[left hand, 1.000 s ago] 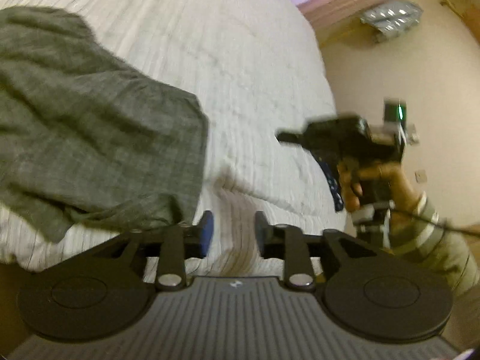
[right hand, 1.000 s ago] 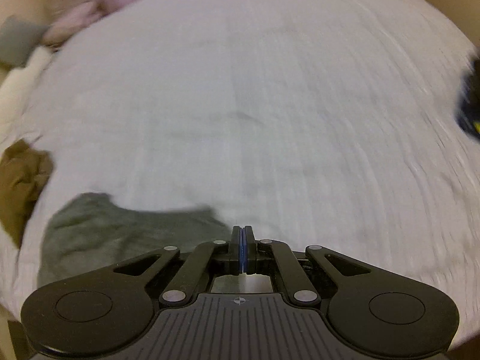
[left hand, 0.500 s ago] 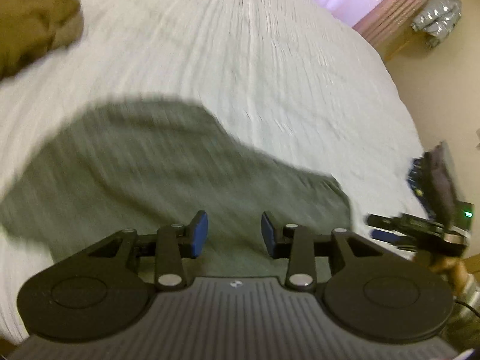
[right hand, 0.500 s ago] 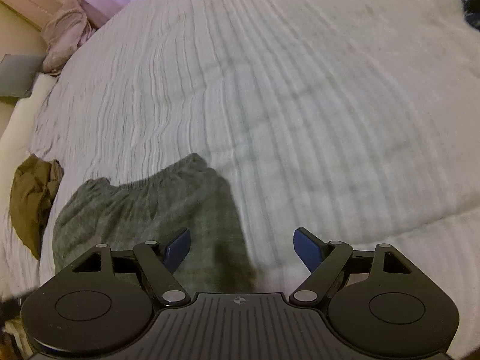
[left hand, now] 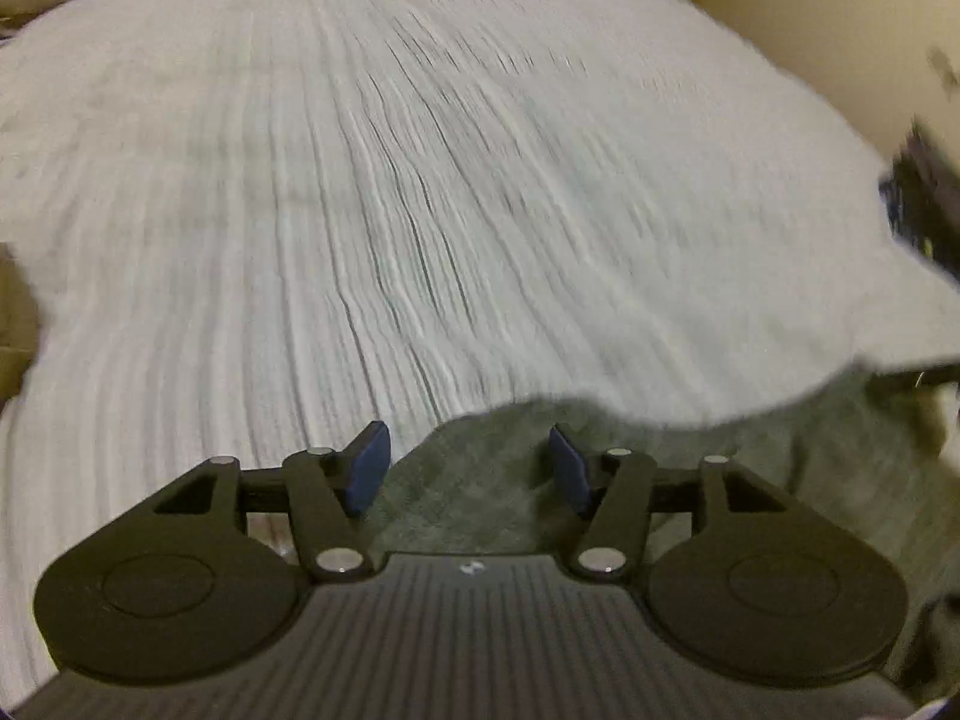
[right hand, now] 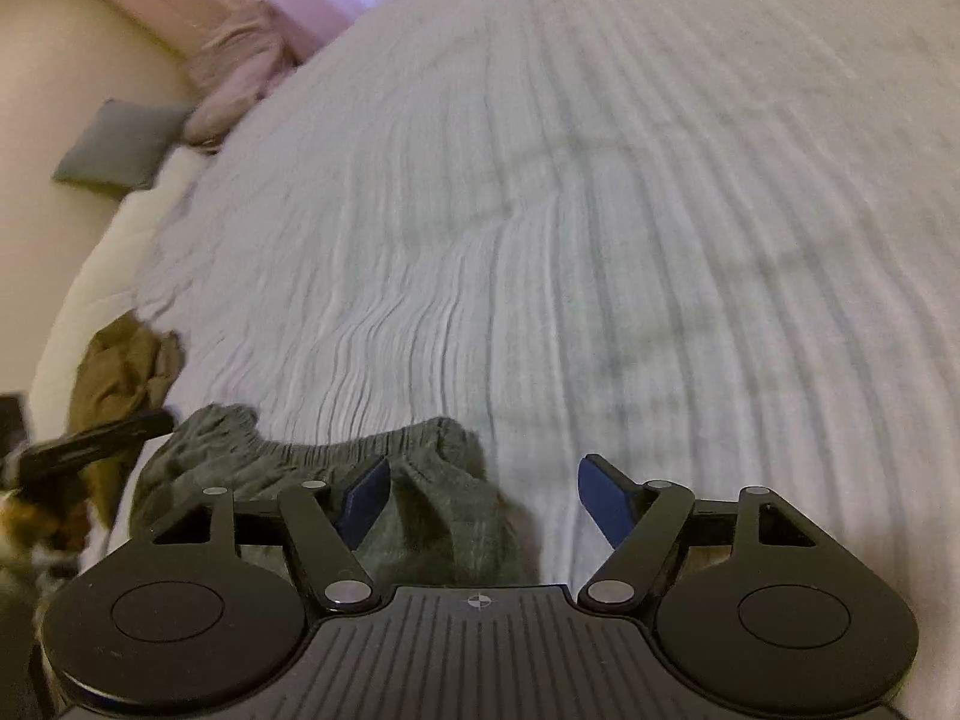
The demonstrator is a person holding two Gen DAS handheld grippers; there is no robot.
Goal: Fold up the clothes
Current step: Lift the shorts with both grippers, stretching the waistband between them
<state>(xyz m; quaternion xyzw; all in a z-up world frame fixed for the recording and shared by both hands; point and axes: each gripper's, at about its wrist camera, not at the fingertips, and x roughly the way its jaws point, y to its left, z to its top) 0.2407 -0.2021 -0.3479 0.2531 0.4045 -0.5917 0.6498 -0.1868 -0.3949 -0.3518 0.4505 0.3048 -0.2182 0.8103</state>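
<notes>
A grey-green garment [left hand: 720,468] with an elastic waistband [right hand: 336,450] lies crumpled on the near edge of the white bed [left hand: 420,180]. My left gripper [left hand: 468,468] is open and empty, its fingers hanging over the garment's left part. My right gripper [right hand: 483,495] is open wide and empty, above the garment's right end, with its left fingertip [right hand: 366,495] over the cloth. The left gripper's dark body also shows at the left of the right wrist view [right hand: 90,444].
A brown garment [right hand: 120,366] lies bunched at the bed's left edge. A pink pillow [right hand: 240,78] and a grey cushion [right hand: 114,147] sit at the far head of the bed. The ribbed white bedspread [right hand: 600,240] stretches beyond the grippers.
Both grippers have swung over the near edge of the grey garment. The left jaws have opened wider. The right jaws went from shut to wide open.
</notes>
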